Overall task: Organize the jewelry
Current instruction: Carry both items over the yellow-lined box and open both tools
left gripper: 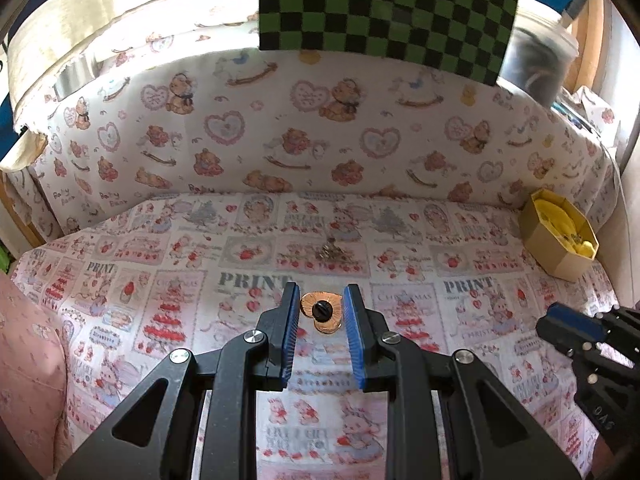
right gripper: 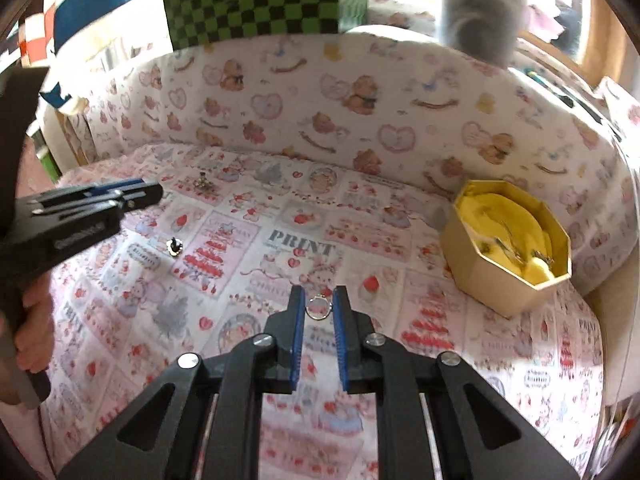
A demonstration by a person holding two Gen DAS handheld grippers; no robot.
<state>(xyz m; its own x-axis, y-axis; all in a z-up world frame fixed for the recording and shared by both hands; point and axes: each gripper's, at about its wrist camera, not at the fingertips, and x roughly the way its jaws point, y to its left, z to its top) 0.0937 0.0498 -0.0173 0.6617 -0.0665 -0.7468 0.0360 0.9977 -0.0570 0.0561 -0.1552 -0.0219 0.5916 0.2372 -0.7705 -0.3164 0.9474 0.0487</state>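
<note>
The right tool (right gripper: 319,298) was closed on a small silver ring (right gripper: 319,307), the blue pads (right gripper: 297,312) pressing its two sides just above the printed cloth (right gripper: 280,208). The ring's detail was too small to resolve.

The left tool (left gripper: 321,294) stood partly open, its pads either side of a heart-shaped orange piece (left gripper: 322,312) with a dark centre. Contact between the pads and that piece could not be confirmed; it appeared to lie on the cloth between them. In the right wrist view the same piece read only as a small glint with a dark spot (right gripper: 174,245), beneath the left tool (right gripper: 154,192), whose handle was gripped by a hand (right gripper: 34,332) cut off at the frame edge.

A small silver cluster (left gripper: 331,251) lay on the cloth beyond the left tool; its form was unclear.

An octagonal gold box (right gripper: 508,236) with yellow lining stood to the right, near the padded bear-print wall (right gripper: 360,92). Metallic pieces (right gripper: 516,254) lay inside, indistinct. In the left wrist view the right tool (left gripper: 550,326) was cut off at the frame edge.
</note>
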